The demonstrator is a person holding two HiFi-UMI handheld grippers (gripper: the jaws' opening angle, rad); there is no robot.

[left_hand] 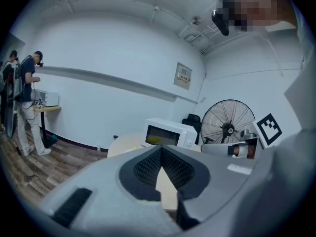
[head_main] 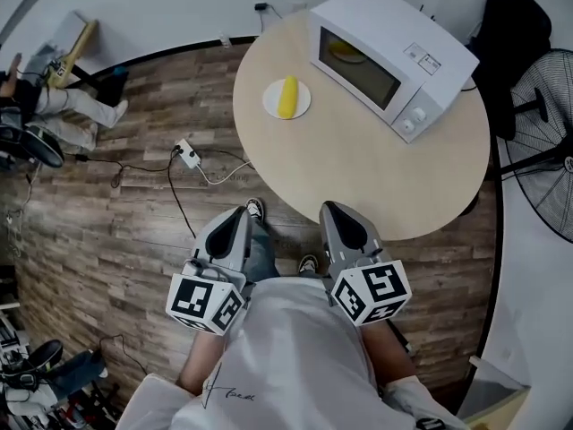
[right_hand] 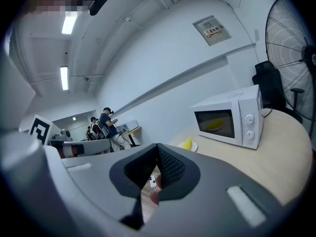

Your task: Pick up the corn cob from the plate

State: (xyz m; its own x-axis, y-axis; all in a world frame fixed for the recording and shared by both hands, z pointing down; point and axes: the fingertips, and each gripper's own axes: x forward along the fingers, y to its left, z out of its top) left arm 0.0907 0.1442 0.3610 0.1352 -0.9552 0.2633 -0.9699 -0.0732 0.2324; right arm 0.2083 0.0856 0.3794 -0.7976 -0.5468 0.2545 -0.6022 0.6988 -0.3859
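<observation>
Head view: corn cob (head_main: 286,97) lay on the plate (head_main: 303,107), well ahead, long axis pointing away; left gripper (head_main: 240,213) and right gripper (head_main: 334,210) looked equally far off.
Left gripper view: jaws clenched, empty; cob perhaps that yellow speck.
Right gripper view: jaws clenched, empty; cob ahead-right.

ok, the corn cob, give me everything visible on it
Corn cob: plain yellow, short and thick with rounded ends, no husk visible. It lies flat on a small round white plate, within its rim, long axis pointing roughly away from the person. The plate sits on the round light-wood table, near its left edge in the head view, left of the white microwave. Only the plate touches it; the left gripper and right gripper are well short of it.
</observation>
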